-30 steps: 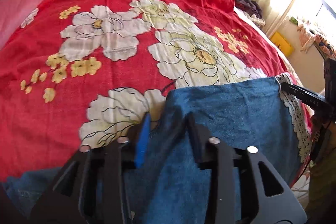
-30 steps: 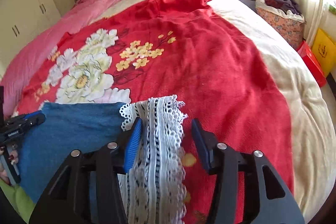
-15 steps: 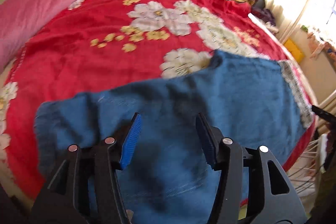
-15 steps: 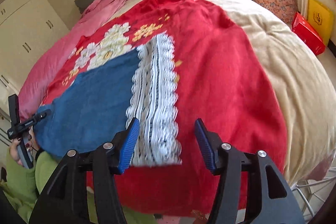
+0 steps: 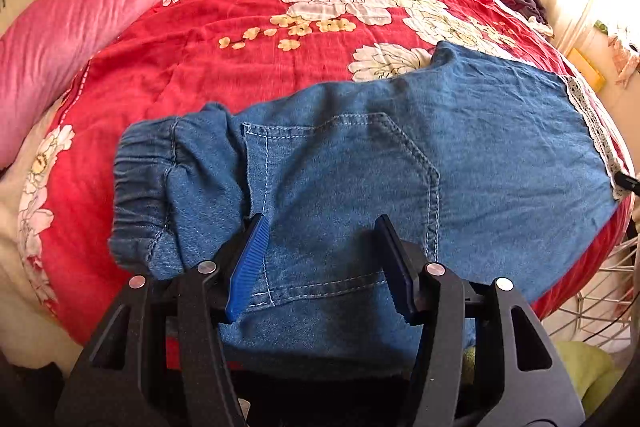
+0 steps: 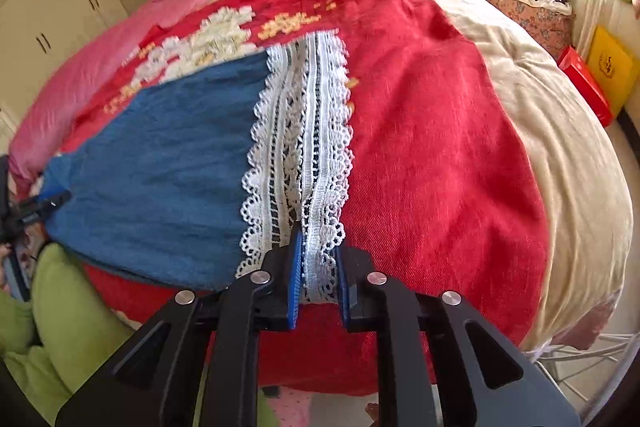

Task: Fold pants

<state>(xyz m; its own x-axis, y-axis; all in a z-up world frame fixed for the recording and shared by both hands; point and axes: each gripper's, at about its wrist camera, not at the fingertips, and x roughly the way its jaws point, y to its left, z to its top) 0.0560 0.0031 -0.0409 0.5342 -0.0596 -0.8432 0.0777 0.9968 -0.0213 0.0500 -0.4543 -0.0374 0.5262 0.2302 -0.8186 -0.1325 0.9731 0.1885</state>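
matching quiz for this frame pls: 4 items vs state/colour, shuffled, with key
1. left gripper
2. right gripper
3. pants
4. blanket

A. pink, bunched along the bed's side
B. blue denim, flat on the red cover
C. open, above the back pocket
D. closed on the lace hem

Pairs: 1-C, 2-D, 3-B, 4-A

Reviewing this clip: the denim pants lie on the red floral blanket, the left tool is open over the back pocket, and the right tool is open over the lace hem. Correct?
Not quite. The right tool is shut on the lace hem, as the right wrist view shows. The rest holds: pants on the red floral blanket, left tool open over the back pocket.
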